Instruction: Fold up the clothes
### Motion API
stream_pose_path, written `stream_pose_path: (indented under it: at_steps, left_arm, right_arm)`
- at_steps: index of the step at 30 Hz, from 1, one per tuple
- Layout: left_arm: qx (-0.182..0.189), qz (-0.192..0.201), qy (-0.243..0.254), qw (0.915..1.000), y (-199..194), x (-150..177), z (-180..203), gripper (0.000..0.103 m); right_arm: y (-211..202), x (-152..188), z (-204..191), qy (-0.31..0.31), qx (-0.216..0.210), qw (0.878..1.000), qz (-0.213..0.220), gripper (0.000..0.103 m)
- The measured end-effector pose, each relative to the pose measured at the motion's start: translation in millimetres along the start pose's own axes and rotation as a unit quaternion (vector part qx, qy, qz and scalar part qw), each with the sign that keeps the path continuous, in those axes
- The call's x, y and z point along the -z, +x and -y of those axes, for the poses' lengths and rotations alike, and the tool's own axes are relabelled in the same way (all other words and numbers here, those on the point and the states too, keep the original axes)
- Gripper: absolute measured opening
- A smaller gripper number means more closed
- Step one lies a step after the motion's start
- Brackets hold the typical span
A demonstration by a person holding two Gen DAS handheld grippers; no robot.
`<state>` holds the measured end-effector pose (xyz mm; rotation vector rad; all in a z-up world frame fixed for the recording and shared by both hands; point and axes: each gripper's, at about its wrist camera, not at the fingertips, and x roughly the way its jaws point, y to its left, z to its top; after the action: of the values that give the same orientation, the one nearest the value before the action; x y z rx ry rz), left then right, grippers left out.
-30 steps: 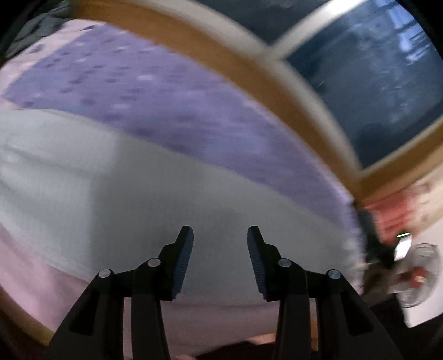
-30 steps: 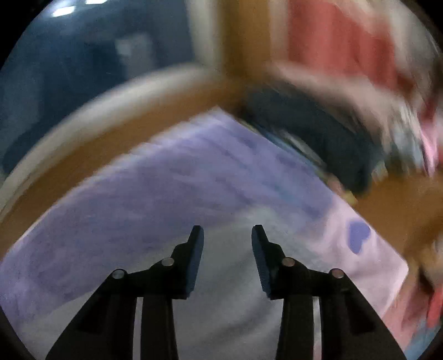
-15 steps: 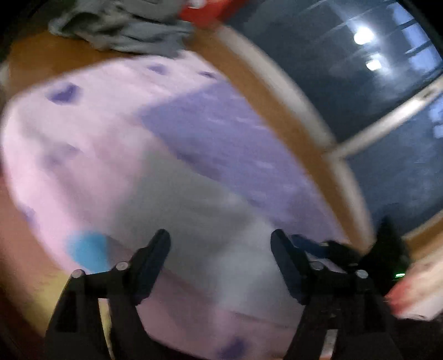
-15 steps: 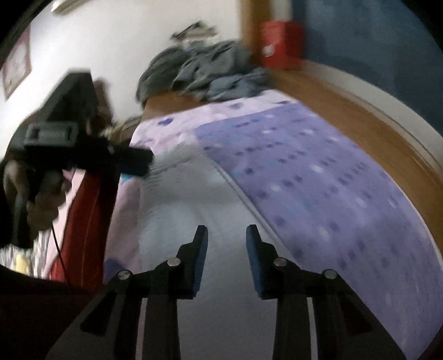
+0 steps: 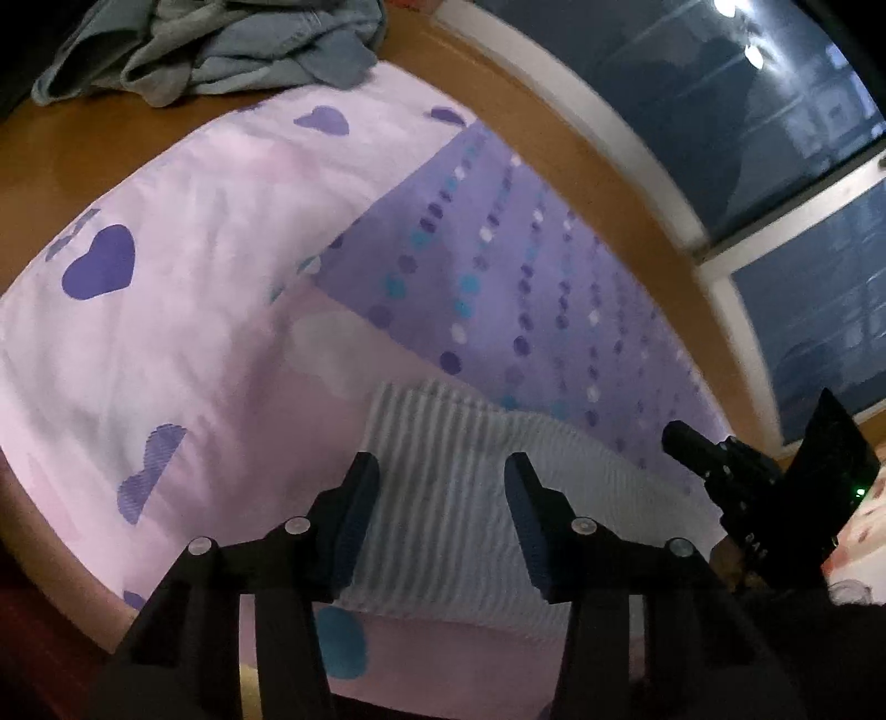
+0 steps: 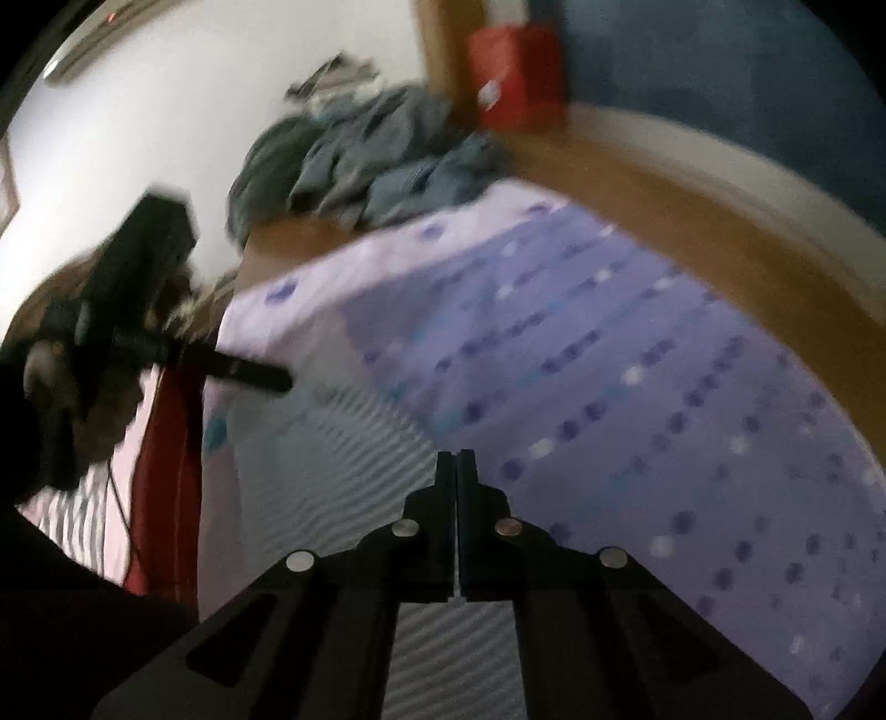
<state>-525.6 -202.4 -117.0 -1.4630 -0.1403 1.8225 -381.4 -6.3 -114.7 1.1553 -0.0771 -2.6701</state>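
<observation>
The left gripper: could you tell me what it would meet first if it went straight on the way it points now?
Most likely the striped white garment lying on the pink bedsheet. The left gripper is open and aims at its near part; depth is unclear.

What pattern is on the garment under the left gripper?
Fine grey-and-white stripes on the garment, clearest in the left wrist view beneath the open left gripper.

Ribbed, matt white cloth garment (image 5: 465, 498) lies on a smooth cotton-like sheet (image 5: 183, 310). Beyond the sheet, glossy varnished wood platform (image 5: 111, 138) carries crumpled grey-blue cloth (image 5: 210, 50). Matt black plastic left gripper (image 5: 440, 471).
</observation>
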Motion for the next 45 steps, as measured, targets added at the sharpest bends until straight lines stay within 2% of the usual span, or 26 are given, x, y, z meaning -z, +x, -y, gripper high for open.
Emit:
stream_pose_path:
  at_steps: [3, 6, 7, 8, 9, 10, 11, 13, 14, 15, 17, 20, 24, 26, 30, 33, 34, 35, 36, 37, 38, 39, 41, 43, 45]
  left_arm:
    - [-0.009, 0.011, 0.002, 0.9999, 0.9, -2.6, -4.4, 0.057]
    - [0.000, -0.005, 0.012, 0.9999, 4.7, -5.8, -3.2, 0.060]
    - [0.009, -0.011, 0.015, 0.9998, 5.1, -5.8, -1.7, 0.060]
    - [0.022, -0.019, 0.011, 0.9995, 6.4, -4.5, -0.2, 0.054]
    - [0.016, -0.021, 0.013, 0.9996, 8.3, -3.6, 2.6, 0.043]
    - [0.010, -0.023, 0.015, 0.9996, 10.0, -2.6, 5.6, 0.040]
    - [-0.004, -0.020, 0.023, 0.9995, 10.1, -0.7, 9.6, 0.037]
    - [-0.011, -0.013, 0.032, 0.9994, 9.4, 1.8, 12.3, 0.024]
    - [-0.010, -0.011, 0.028, 0.9995, 9.0, 2.9, 11.8, 0.013]
    - [-0.005, -0.007, 0.017, 0.9998, 6.9, 3.7, 9.0, 0.011]
    - [0.003, 0.002, 0.003, 1.0000, 6.1, 4.3, 6.2, 0.009]
    - [0.007, 0.030, 0.021, 0.9993, -5.2, 5.6, 19.5, 0.008]
    - [0.027, 0.075, 0.066, 0.9946, -18.9, 2.3, 36.2, 0.008]
    - [0.027, 0.069, 0.072, 0.9946, -15.4, 0.1, 35.1, 0.008]
    - [0.005, 0.011, 0.026, 0.9996, 10.8, 2.9, 9.5, 0.008]
    - [0.019, 0.016, -0.003, 0.9997, 12.5, 5.2, 0.7, 0.011]
    - [0.014, 0.008, 0.005, 0.9999, 11.6, 3.4, 4.4, 0.013]
    - [0.009, -0.001, 0.014, 0.9999, 10.5, 1.7, 8.6, 0.020]
    - [-0.002, -0.010, 0.035, 0.9993, 7.6, 1.3, 15.7, 0.037]
    - [-0.010, -0.016, 0.060, 0.9980, 4.1, 1.4, 23.9, 0.047]
    - [-0.006, -0.005, 0.110, 0.9939, -3.6, 4.5, 39.8, 0.056]
    - [-0.001, 0.005, 0.160, 0.9872, -11.2, 7.6, 55.7, 0.056]
    - [0.018, 0.018, 0.250, 0.9679, -20.1, 13.2, 86.2, 0.058]
    - [0.059, -0.002, 0.328, 0.9427, -12.9, 19.8, 119.6, 0.059]
    - [0.104, -0.043, 0.356, 0.9278, 9.2, 25.9, 141.9, 0.059]
  right_arm:
    - [-7.8, -0.2, 8.5, 0.016, 0.006, 1.000, 0.012, 0.000]
    - [12.3, 0.4, 10.8, 0.023, -0.046, 0.998, -0.030, 0.002]
    - [16.5, 1.1, 7.7, 0.012, -0.065, 0.997, -0.043, 0.007]
    - [18.7, 2.5, 2.2, -0.005, -0.075, 0.996, -0.049, 0.018]
    - [24.8, 2.7, -5.0, -0.026, -0.080, 0.995, -0.055, 0.025]
    - [31.7, 3.4, -10.7, -0.044, -0.083, 0.994, -0.060, 0.036]
    - [38.6, 4.8, -13.8, -0.053, -0.078, 0.993, -0.066, 0.039]
    - [50.9, 8.4, -17.5, -0.061, -0.062, 0.993, -0.076, 0.039]
    - [53.2, 9.1, -17.9, -0.061, -0.056, 0.994, -0.077, 0.039]
    - [52.2, 8.8, -17.0, -0.058, -0.053, 0.994, -0.074, 0.038]
    - [50.2, 8.3, -15.3, -0.053, -0.046, 0.995, -0.068, 0.001]
    - [47.2, 7.6, -12.6, -0.044, -0.037, 0.997, -0.058, 0.001]
    - [43.3, 6.7, -9.1, -0.033, -0.024, 0.998, -0.046, 0.001]
    - [41.3, 6.2, -7.4, -0.027, -0.017, 0.999, -0.039, 0.001]
    - [42.2, 6.2, -5.3, -0.021, -0.007, 0.999, -0.035, 0.001]
    - [58.1, 8.1, -13.3, -0.049, 0.004, 0.997, -0.052, 0.001]
    - [57.7, 6.2, -14.3, -0.050, 0.011, 0.997, -0.058, 0.003]
    - [55.8, 4.8, -13.2, -0.042, 0.014, 0.997, -0.066, 0.007]
    - [51.0, 4.9, -10.1, -0.025, 0.019, 0.997, -0.074, 0.010]
    - [38.7, 9.9, -5.3, -0.002, 0.031, 0.997, -0.074, 0.017]
    - [22.3, 17.9, -0.4, 0.017, 0.047, 0.996, -0.069, 0.026]
    - [5.9, 25.9, 4.6, 0.037, 0.062, 0.995, -0.064, 0.030]
    - [-35.3, 57.1, 24.5, 0.094, 0.113, 0.987, -0.058, 0.040]
    - [-79.0, 92.9, 47.5, 0.155, 0.170, 0.972, -0.054, 0.041]
    - [-122.7, 128.7, 70.5, 0.215, 0.225, 0.949, -0.049, 0.041]
